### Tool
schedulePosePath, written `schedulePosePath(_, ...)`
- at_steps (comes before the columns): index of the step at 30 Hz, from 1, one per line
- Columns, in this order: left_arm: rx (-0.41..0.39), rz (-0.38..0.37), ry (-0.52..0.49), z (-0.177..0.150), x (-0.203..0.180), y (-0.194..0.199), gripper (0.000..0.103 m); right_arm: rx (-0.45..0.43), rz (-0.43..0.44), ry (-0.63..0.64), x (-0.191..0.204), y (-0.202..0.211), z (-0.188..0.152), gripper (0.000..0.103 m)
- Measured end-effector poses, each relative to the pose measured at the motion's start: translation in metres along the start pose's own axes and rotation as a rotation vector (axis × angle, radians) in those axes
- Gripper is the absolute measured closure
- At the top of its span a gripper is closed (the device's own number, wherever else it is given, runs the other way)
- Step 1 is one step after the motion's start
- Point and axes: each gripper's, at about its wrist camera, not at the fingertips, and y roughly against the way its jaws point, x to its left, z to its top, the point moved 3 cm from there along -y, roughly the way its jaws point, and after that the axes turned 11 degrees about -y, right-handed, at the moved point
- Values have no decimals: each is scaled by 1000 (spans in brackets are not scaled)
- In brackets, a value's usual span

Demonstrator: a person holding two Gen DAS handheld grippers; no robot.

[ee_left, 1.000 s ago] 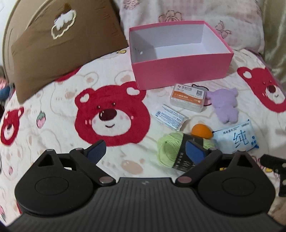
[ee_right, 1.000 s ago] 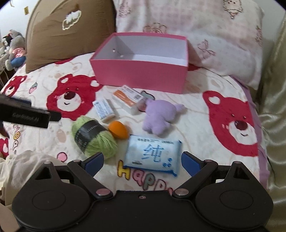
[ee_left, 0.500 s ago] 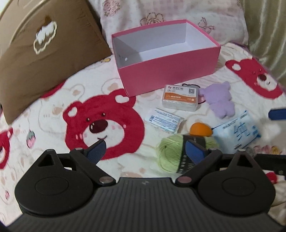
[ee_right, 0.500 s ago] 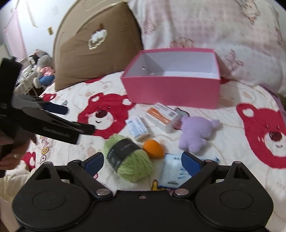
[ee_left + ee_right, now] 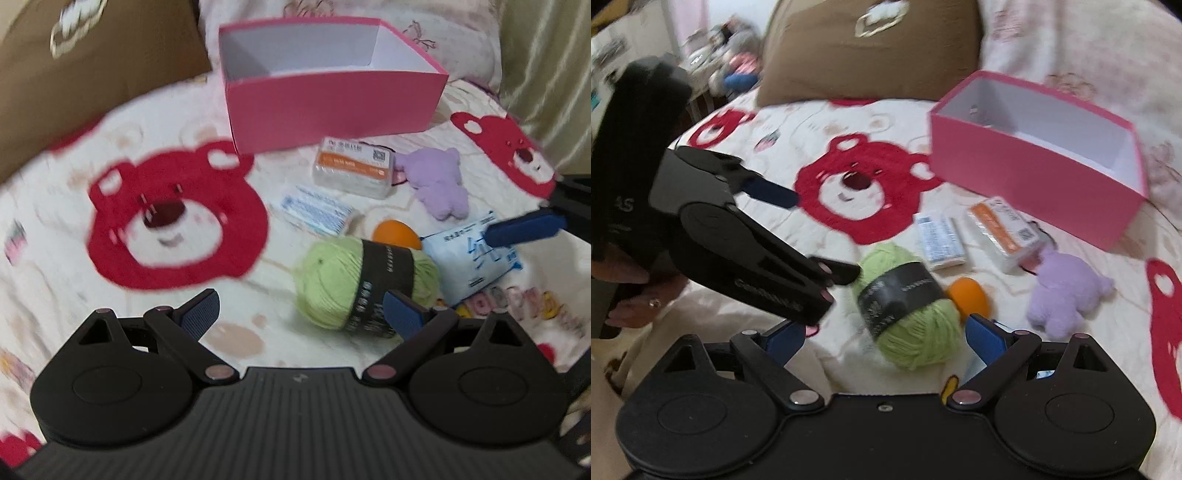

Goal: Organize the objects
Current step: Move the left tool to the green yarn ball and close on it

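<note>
An open pink box (image 5: 332, 107) (image 5: 1034, 170) stands empty on the bear-print blanket. In front of it lie an orange-labelled packet (image 5: 352, 168) (image 5: 1004, 229), a small white-blue packet (image 5: 317, 212) (image 5: 940, 240), a purple plush (image 5: 437, 181) (image 5: 1067, 291), an orange ball (image 5: 397, 234) (image 5: 969, 297), a green yarn ball (image 5: 365, 284) (image 5: 910, 306) and a wipes pack (image 5: 469, 258). My left gripper (image 5: 301, 314) is open and empty, just left of the yarn. My right gripper (image 5: 886, 338) is open, the yarn just ahead between its fingers.
A brown pillow (image 5: 74, 74) (image 5: 871, 48) and a pink floral pillow (image 5: 351, 14) lean behind the box. A curtain (image 5: 546, 74) hangs at the right. The left gripper's body (image 5: 738, 236) fills the left of the right wrist view. Plush toys (image 5: 731, 70) sit beyond the bed.
Both grippers swung toward the yarn ball. The right gripper turned left, so the yarn now sits between its fingers. Nothing was picked up.
</note>
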Motion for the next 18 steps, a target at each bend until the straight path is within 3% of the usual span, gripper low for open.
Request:
schedulePosePath(6,-40,-112,119,-6,10,-5,7,24,28,194,3,-21,5,8)
schedulePosePath(9,-60,-99,108,-5,11,-7,7,41,59,224,5,-32,5,8)
schedulePosePath(13,-21,-105,99,-8,9,-19,7,1,46,270,5,-43,-3,8)
schedulePosePath(18,-8,-85,132,-15,6,-31,7,34,37,297,-5,-58,-17,10)
